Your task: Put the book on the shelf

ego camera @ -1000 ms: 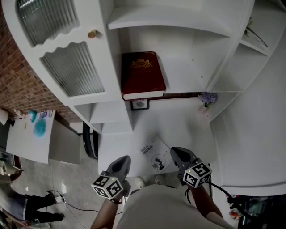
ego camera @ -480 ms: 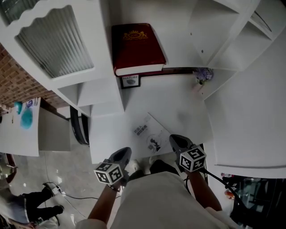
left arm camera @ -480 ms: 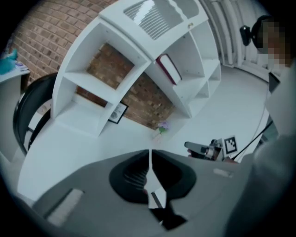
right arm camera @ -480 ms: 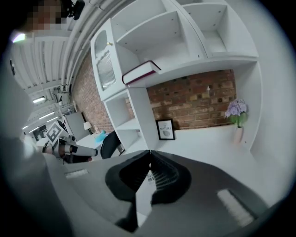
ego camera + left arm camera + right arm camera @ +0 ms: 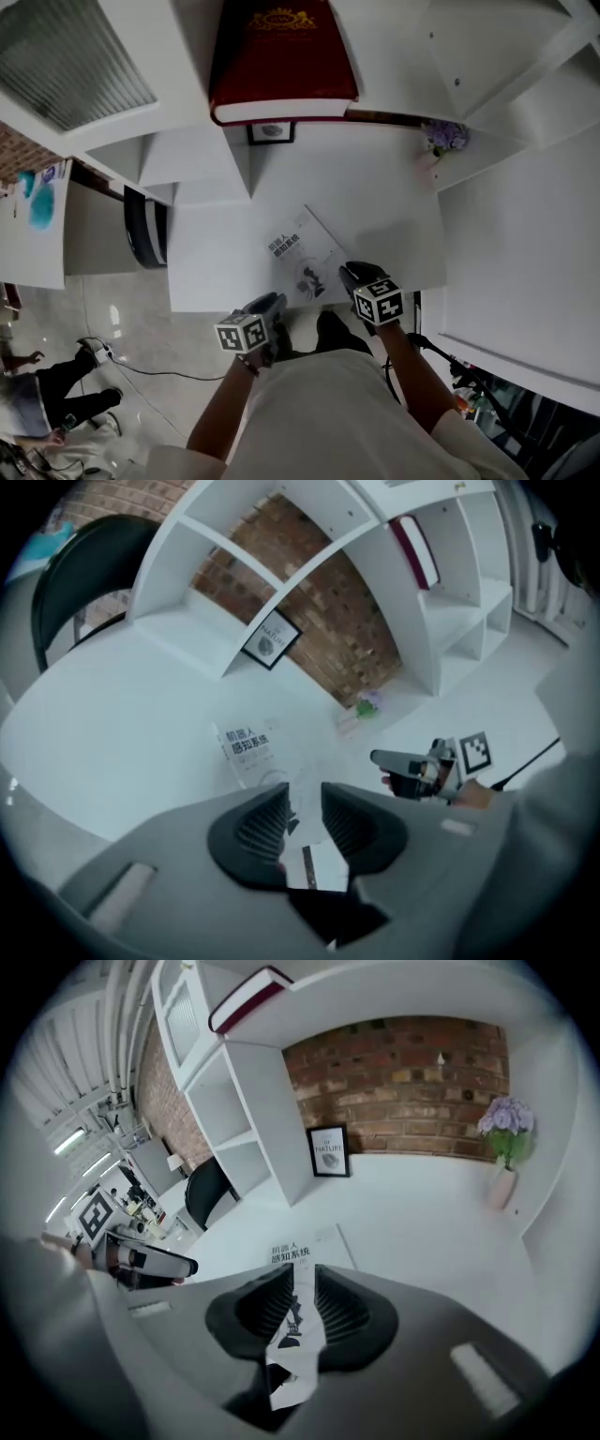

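Jaws of left gripper (image 5: 305, 803) and right gripper (image 5: 302, 1283) have just been opening; both stand slightly apart, gripping nothing. Just ahead of both tips, the thin white paperback book (image 5: 305, 262) lies flat on the white desk (image 5: 375, 206). Step, as judged: approach. Next move: pinch the book's near edge, then raise it to the white shelf (image 5: 403, 56) beyond.
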`<state>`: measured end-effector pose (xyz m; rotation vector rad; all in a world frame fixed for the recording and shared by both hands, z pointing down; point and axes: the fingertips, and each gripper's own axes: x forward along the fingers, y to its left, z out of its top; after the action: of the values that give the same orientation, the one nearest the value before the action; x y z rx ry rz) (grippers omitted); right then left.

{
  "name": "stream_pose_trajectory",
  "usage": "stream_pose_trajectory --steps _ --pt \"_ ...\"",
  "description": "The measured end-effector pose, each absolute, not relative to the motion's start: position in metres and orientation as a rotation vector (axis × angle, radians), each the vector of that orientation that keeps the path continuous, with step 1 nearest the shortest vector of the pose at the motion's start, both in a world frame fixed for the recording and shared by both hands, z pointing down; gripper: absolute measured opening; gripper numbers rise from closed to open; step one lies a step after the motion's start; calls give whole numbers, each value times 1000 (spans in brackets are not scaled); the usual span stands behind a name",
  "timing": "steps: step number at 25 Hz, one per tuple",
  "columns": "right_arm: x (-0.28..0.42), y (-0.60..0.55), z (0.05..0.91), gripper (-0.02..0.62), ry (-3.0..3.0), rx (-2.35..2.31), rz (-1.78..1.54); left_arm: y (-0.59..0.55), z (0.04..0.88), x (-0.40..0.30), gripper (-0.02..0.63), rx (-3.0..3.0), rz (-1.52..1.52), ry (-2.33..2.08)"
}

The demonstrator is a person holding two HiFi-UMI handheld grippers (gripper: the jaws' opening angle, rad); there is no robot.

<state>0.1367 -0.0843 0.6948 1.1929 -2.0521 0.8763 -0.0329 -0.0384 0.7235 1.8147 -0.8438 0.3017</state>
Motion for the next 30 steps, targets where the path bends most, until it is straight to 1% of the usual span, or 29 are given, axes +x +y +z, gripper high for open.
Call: stream_pose_trajectory --steps 1,3,5,9,11,13,15,18,24,30 --pt "138 -85 709 77 -2032 1150 883 -39 735 -26 122 1793 307 -856" --pt "143 -86 737 104 -1983 1061 867 -38 757 -12 130 1756 324 -878" --pt "149 -86 765 105 -1942 992 845 -34 778 2 137 1734 355 -886" --pt "166 -94 809 143 -1917 909 858 -31 812 26 186 1725 419 -895" --pt "173 -99 824 166 -1937 870 855 -31 828 33 231 1733 471 -912" --pt "176 -98 837 204 -1964 808 845 -30 837 38 273 1739 505 -922" --pt "176 -94 847 226 -1987 749 833 -28 842 43 291 1733 512 -933" --pt "177 -90 857 250 -2007 712 833 -26 848 47 296 1700 491 -959" --pt "172 -86 872 264 -2036 648 838 -16 862 53 308 1651 463 -976" --pt "170 -83 877 264 -2056 597 818 -18 865 59 313 1645 429 -999"
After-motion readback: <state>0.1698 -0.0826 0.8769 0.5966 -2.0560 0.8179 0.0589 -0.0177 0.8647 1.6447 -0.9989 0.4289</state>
